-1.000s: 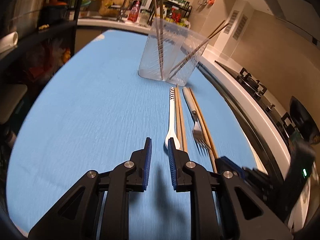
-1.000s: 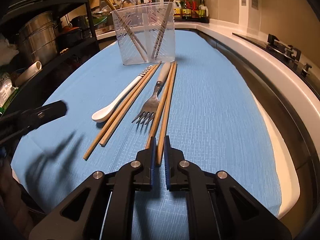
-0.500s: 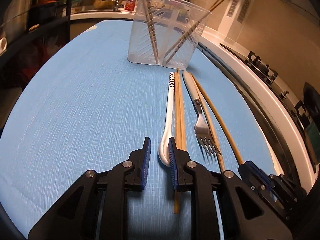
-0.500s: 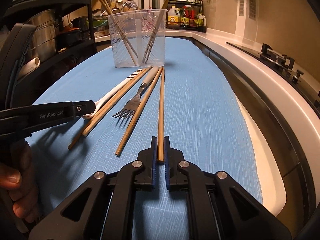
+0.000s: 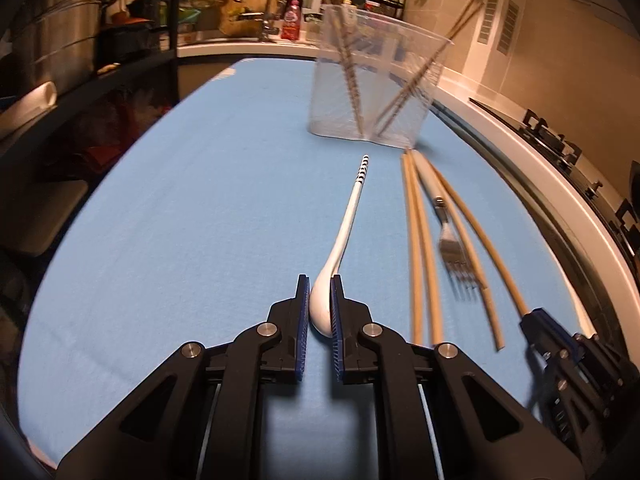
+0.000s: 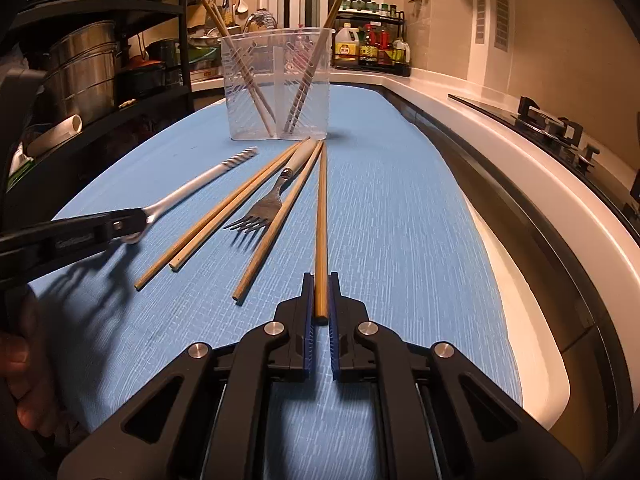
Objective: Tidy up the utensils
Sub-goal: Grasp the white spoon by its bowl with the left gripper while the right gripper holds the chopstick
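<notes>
Left claw (image 5: 320, 292): clamped on the bowl of the white spoon (image 5: 347, 232), whose striped handle end points toward the holder.
Right claw (image 6: 320, 292): pinched shut on the near end of one chopstick (image 6: 321, 216), which runs straight ahead over the desk (image 6: 400, 220).
Loose utensils: a fork (image 6: 266, 204) lies tines toward the camera, with one chopstick touching its right side and a pair (image 6: 224, 216) on its left, all fanned out from near the holder's foot.
Holder (image 6: 278, 84): clear plastic, upright at the far end of the blue desk, chopsticks leaning inside.
Surroundings: metal pots (image 6: 80, 76) on a dark rack to the left; bottles (image 6: 370, 50) on a far shelf.
Hard to make out: in the left wrist view the fork and holder are motion-blurred.
</notes>
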`<state>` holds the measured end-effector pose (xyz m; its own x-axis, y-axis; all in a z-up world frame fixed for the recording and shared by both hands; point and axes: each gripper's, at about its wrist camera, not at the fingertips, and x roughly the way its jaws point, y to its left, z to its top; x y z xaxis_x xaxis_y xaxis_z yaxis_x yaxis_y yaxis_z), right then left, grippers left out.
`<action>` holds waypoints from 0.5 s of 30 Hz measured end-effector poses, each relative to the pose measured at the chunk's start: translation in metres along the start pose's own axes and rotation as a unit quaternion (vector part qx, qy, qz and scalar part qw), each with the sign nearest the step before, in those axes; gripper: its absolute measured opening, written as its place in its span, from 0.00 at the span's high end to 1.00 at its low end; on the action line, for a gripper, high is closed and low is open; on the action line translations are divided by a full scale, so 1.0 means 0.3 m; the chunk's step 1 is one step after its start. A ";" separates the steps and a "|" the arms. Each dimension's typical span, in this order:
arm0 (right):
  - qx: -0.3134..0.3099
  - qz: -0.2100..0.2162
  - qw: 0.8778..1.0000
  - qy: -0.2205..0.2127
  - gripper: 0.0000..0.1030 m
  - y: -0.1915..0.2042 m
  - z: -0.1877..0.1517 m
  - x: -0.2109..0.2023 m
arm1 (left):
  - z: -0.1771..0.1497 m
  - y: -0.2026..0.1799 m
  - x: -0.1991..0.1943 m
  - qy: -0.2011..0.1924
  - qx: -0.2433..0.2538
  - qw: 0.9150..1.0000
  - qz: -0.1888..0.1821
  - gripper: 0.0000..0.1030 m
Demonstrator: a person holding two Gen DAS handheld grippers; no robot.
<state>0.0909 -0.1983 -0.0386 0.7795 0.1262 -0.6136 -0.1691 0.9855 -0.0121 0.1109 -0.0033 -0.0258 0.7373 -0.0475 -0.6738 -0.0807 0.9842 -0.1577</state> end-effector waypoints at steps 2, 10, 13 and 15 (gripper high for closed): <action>0.006 -0.011 1.000 -0.002 0.94 0.006 -0.005 -0.007 | -0.020 0.033 -0.036 -0.017 0.005 1.000 0.016 0.90; 0.034 -0.030 0.999 -0.007 0.93 0.004 -0.044 -0.052 | -0.113 0.093 -0.113 -0.045 0.037 0.998 0.022 0.90; 0.049 -0.025 0.998 -0.005 0.92 -0.006 -0.043 -0.052 | -0.133 0.085 -0.126 -0.056 0.057 0.997 0.018 0.89; 0.059 -0.021 0.998 -0.007 0.91 -0.011 -0.044 -0.050 | -0.136 0.087 -0.126 -0.059 0.056 0.997 0.010 0.89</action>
<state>0.0717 -0.2050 -0.0397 0.7925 0.0849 -0.6039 -0.0646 0.9964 0.0552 0.0535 0.0173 -0.0340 0.8112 -0.0146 -0.5847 -0.0252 0.9979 -0.0598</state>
